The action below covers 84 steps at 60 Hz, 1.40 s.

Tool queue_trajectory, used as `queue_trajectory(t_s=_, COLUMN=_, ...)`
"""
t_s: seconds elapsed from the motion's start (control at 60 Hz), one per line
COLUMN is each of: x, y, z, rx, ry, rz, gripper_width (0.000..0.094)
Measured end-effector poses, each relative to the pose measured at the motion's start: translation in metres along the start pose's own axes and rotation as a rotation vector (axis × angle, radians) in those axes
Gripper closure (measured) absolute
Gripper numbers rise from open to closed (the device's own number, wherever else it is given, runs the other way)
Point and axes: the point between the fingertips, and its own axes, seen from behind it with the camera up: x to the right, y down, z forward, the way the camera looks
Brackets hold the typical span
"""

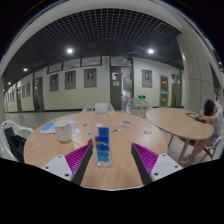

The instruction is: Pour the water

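A clear water bottle with a blue label [103,146] stands upright on the round wooden table [60,150]. It stands between my fingers, close to the left finger's magenta pad [79,157], with a wide gap to the right pad [146,159]. My gripper [112,160] is open and low over the table. A clear cup [65,130] stands on the table beyond the fingers, to the left of the bottle.
A flat blue item [47,127] and a small white item [125,124] lie farther back on the table. Chairs [138,104] stand behind it. A second round table [180,122] stands to the right with a person [212,115] seated. A dark bag [12,145] is at the left.
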Motion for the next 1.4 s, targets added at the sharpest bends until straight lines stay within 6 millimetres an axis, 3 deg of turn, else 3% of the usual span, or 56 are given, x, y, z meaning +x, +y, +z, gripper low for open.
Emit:
queue_trajectory(t_s=0.033, x=-0.002, y=-0.001, z=0.005, rx=0.001, ry=-0.008, rz=0.000, gripper_width=0.0104)
queue_trajectory(t_s=0.05, x=-0.011, y=0.000, z=0.023, rx=0.003, ry=-0.010, rz=0.001, gripper_width=0.0104)
queue_trajectory(t_s=0.133, x=-0.012, y=-0.005, z=0.037, rx=0.017, ry=-0.007, rz=0.007, gripper_width=0.0107)
queue_trajectory(t_s=0.15, x=-0.020, y=-0.002, z=0.059, rx=0.023, ry=-0.001, rz=0.009, gripper_width=0.0103)
queue_trajectory(t_s=0.2, x=-0.017, y=-0.006, z=0.067, rx=0.038, ry=0.016, rz=0.007, gripper_width=0.0104)
queue_trajectory(t_s=0.217, x=-0.018, y=-0.006, z=0.082, rx=0.046, ry=0.025, rz=0.005, gripper_width=0.0104)
queue_trajectory(t_s=0.283, x=-0.012, y=-0.010, z=0.092, rx=0.066, ry=0.048, rz=-0.003, gripper_width=0.0114)
queue_trajectory(t_s=0.333, x=-0.013, y=-0.011, z=0.097, rx=0.069, ry=0.031, rz=-0.003, gripper_width=0.0337)
queue_trajectory(t_s=0.35, x=-0.023, y=-0.008, z=0.113, rx=0.068, ry=0.023, rz=0.009, gripper_width=0.0412)
queue_trajectory(t_s=0.367, x=-0.023, y=-0.007, z=0.114, rx=0.066, ry=0.025, rz=0.020, gripper_width=0.0486)
queue_trajectory(t_s=0.45, x=-0.016, y=-0.008, z=0.102, rx=0.071, ry=0.059, rz=0.023, gripper_width=0.0525)
queue_trajectory(t_s=0.467, x=-0.018, y=-0.007, z=0.111, rx=0.075, ry=0.065, rz=0.022, gripper_width=0.0539)
queue_trajectory(t_s=0.55, x=-0.018, y=-0.008, z=0.114, rx=0.089, ry=0.084, rz=0.002, gripper_width=0.0612)
queue_trajectory(t_s=0.583, x=-0.020, y=-0.010, z=0.108, rx=0.090, ry=0.082, rz=-0.016, gripper_width=0.0623)
queue_trajectory(t_s=0.717, x=-0.028, y=-0.018, z=0.117, rx=0.088, ry=0.099, rz=-0.146, gripper_width=0.0632)
queue_trajectory(t_s=0.8, x=-0.031, y=-0.042, z=0.127, rx=0.098, ry=0.163, rz=-0.357, gripper_width=0.0631)
queue_trajectory(t_s=0.817, x=-0.030, y=-0.058, z=0.118, rx=0.096, ry=0.176, rz=-0.426, gripper_width=0.0631)
queue_trajectory(t_s=0.933, x=-0.047, y=-0.095, z=0.153, rx=0.106, ry=0.276, rz=-0.913, gripper_width=0.0633)
queue_trajectory(t_s=0.95, x=-0.058, y=-0.102, z=0.166, rx=0.109, ry=0.280, rz=-0.984, gripper_width=0.0632)
queue_trajectory(t_s=0.967, x=-0.061, y=-0.098, z=0.164, rx=0.124, ry=0.302, rz=-1.044, gripper_width=0.0631)
queue_trajectory(t_s=1.017, x=-0.075, y=-0.115, z=0.174, rx=0.138, ry=0.330, rz=-1.252, gripper_width=0.0633)
queue_trajectory(t_s=1.033, x=-0.078, y=-0.123, z=0.161, rx=0.143, ry=0.332, rz=-1.317, gripper_width=0.0632)
queue_trajectory(t_s=1.167, x=-0.109, y=-0.156, z=0.181, rx=0.178, ry=0.378, rz=-1.790, gripper_width=0.0630)
queue_trajectory(t_s=1.183, x=-0.121, y=-0.146, z=0.182, rx=0.191, ry=0.392, rz=-1.832, gripper_width=0.0633)
queue_trajectory(t_s=1.217, x=-0.126, y=-0.151, z=0.181, rx=0.195, ry=0.409, rz=-1.916, gripper_width=0.0631)
queue_trajectory(t_s=1.267, x=-0.124, y=-0.155, z=0.181, rx=0.181, ry=0.417, rz=-2.022, gripper_width=0.0633)
queue_trajectory(t_s=1.283, x=-0.126, y=-0.167, z=0.168, rx=0.165, ry=0.372, rz=-2.073, gripper_width=0.0633)
queue_trajectory(t_s=1.367, x=-0.130, y=-0.167, z=0.166, rx=0.151, ry=0.374, rz=-2.175, gripper_width=0.0630)
queue_trajectory(t_s=1.383, x=-0.131, y=-0.157, z=0.175, rx=0.159, ry=0.417, rz=-2.168, gripper_width=0.0631)
queue_trajectory(t_s=1.4, x=-0.127, y=-0.167, z=0.160, rx=0.151, ry=0.371, rz=-2.196, gripper_width=0.0631)
